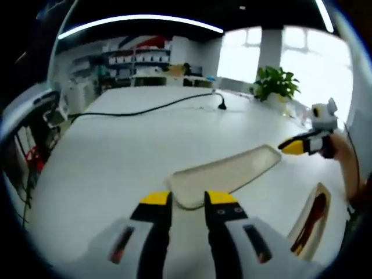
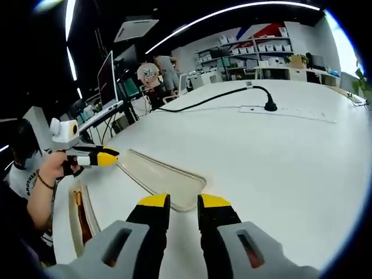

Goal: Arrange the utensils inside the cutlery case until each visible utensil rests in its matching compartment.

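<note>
Both grippers, left point(image 1: 188, 200) and right point(image 2: 177, 202), hover with jaws apart and holding nothing over the lid point(image 1: 226, 173) mid-desk. The case point(image 1: 311, 221), holding utensils, lies at the desk's edge. Approach it squarely and pinch one handle at a time.

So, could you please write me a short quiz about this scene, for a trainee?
1. True or false: the left claw is holding a spoon.
2. The shallow tray lying just ahead of the right claw is: A) full of forks, B) empty, C) covered with a cloth.
3. Fill in the gap: the cable lying across the white table is ____ in colour.

Key: 1. False, its jaws stand apart with nothing between them. 2. B. 3. Black.
</note>
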Action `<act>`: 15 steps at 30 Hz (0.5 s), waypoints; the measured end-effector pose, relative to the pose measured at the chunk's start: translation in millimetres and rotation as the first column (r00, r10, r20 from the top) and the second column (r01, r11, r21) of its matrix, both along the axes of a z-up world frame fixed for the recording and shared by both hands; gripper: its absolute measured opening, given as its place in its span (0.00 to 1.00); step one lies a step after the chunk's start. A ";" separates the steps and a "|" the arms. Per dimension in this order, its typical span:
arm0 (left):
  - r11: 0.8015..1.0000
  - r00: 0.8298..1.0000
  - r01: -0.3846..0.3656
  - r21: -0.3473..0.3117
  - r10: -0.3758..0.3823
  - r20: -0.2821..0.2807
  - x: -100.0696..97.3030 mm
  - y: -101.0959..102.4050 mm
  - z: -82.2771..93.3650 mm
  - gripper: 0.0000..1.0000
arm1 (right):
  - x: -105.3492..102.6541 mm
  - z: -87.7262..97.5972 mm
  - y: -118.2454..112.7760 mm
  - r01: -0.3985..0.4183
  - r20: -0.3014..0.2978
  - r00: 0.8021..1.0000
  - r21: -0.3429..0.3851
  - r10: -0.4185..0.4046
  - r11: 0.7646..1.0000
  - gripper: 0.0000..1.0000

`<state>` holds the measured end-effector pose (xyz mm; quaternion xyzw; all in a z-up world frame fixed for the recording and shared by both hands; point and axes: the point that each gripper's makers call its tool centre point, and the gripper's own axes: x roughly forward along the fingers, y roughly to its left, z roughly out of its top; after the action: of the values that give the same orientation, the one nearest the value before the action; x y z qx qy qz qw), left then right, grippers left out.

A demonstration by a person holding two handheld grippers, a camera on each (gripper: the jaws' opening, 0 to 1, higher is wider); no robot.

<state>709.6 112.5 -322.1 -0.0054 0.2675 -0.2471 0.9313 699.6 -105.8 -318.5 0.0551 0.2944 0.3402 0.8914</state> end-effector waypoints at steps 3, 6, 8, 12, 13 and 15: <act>1.000 1.000 0.003 -0.002 -0.003 -0.016 -0.8 -0.7 -4.0 0.24 | -2.5 -0.8 8.0 -0.025 -0.012 1.000 0.002 0.025 1.000 0.17; 0.999 1.000 0.000 -0.049 -0.001 -0.027 -0.7 -2.4 -5.2 0.25 | -2.6 -4.4 11.6 -0.034 -0.021 0.999 -0.013 0.034 0.999 0.12; 0.998 1.000 -0.001 -0.060 0.000 -0.022 0.1 -2.8 -4.8 0.25 | -8.0 -8.3 16.1 -0.055 -0.043 0.998 -0.007 0.054 0.998 0.07; 0.994 0.999 0.008 -0.106 -0.012 -0.040 -0.5 -6.9 -4.1 0.23 | -11.6 -8.8 21.3 -0.067 -0.046 0.997 0.007 0.067 0.998 0.06; 0.994 0.999 0.008 -0.105 -0.012 -0.039 -0.2 -6.8 -4.1 0.23 | -12.1 -8.6 20.6 -0.064 -0.043 0.997 0.005 0.064 0.998 0.07; 0.995 0.999 0.008 -0.103 -0.011 -0.034 0.4 -6.5 -4.1 0.22 | -10.3 -7.1 17.1 -0.056 -0.033 0.998 -0.004 0.055 0.998 0.11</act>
<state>710.0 105.9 -326.2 -0.0565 0.2705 -0.2650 0.9238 689.4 -88.7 -325.6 0.0505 0.3111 0.3632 0.8768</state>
